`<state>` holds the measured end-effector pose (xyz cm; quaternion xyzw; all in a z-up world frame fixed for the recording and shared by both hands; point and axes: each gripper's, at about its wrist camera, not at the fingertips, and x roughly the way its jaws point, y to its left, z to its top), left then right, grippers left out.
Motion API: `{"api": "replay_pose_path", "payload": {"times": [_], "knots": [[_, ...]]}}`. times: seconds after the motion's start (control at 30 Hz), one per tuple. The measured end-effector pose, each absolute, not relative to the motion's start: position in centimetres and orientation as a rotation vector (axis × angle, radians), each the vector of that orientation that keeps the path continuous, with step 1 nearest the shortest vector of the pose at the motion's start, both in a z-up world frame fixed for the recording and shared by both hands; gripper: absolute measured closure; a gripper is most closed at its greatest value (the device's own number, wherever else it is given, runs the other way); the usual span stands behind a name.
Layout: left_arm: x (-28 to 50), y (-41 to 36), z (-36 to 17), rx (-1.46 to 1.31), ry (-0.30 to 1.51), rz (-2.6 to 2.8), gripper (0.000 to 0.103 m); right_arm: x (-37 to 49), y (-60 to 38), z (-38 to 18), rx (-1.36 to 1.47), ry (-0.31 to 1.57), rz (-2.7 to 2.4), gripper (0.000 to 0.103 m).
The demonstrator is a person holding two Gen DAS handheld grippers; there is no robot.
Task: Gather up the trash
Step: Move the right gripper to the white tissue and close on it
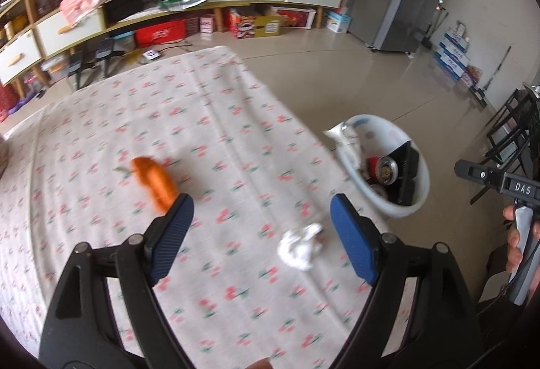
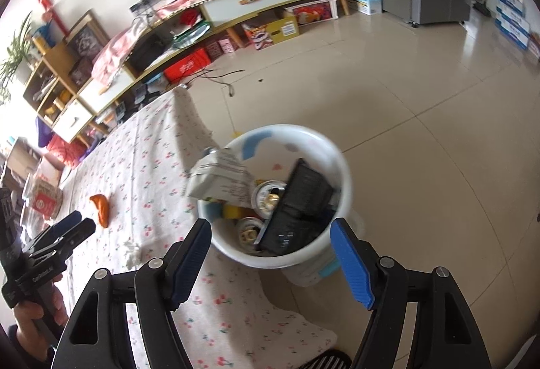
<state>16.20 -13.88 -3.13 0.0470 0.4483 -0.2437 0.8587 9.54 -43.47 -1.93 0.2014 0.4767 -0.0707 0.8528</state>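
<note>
White plastic forms the trash bin [image 2: 337, 160], which stands on the tiled floor [image 2: 422, 99] just beside the edge of a table covered in a cherry-print cloth [image 1: 135, 119]. The bin already holds a crushed carton [image 2: 222, 180] leaning over its rim, drink cans [image 2: 268, 197] and a flat black box [image 2: 297, 214], so part of the collecting looks done.

Two pieces remain on the cloth: a crumpled white paper ball [image 1: 300, 249] near the table edge closest to the bin, and an orange peel-like scrap [image 1: 155, 183] further in, well apart from the ball. That suggests the job is perhaps past halfway.

The left gripper [image 1: 261, 234] hangs over the cloth with its blue pads spread wide and nothing between them; the paper ball lies below the gap, nearer the right-hand pad, and the pads do not touch it. The right gripper [image 2: 271, 257] hovers above the near rim of the bin, its pads likewise spread apart and empty.

The cloth is otherwise bare around both scraps, giving free room to come down on either. The table edge drops straight toward the bin, and the floor beyond is open. The two grippers sit near each other, so their paths could cross.
</note>
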Motion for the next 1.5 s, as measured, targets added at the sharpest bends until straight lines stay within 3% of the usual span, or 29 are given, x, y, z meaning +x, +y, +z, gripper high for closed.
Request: {"api": "replay_pose_path", "payload": {"times": [0.47,1.3,1.5], "knots": [[14.4,-4.3,-5.5,0.094,0.963,-0.328,0.01,12.7,-33.8,-3.2,0.28,1.075,-0.028,0.026],[13.2,4.3,-7.4,-0.055,1.038,-0.21,0.01,17.8,-23.6,-8.8,0.129,1.235,0.079,0.026],[13.3,5.1,-7.5,-0.07,1.044,-0.209,0.01,18.3,-22.7,-9.2,0.074,1.237,0.06,0.03]]}}
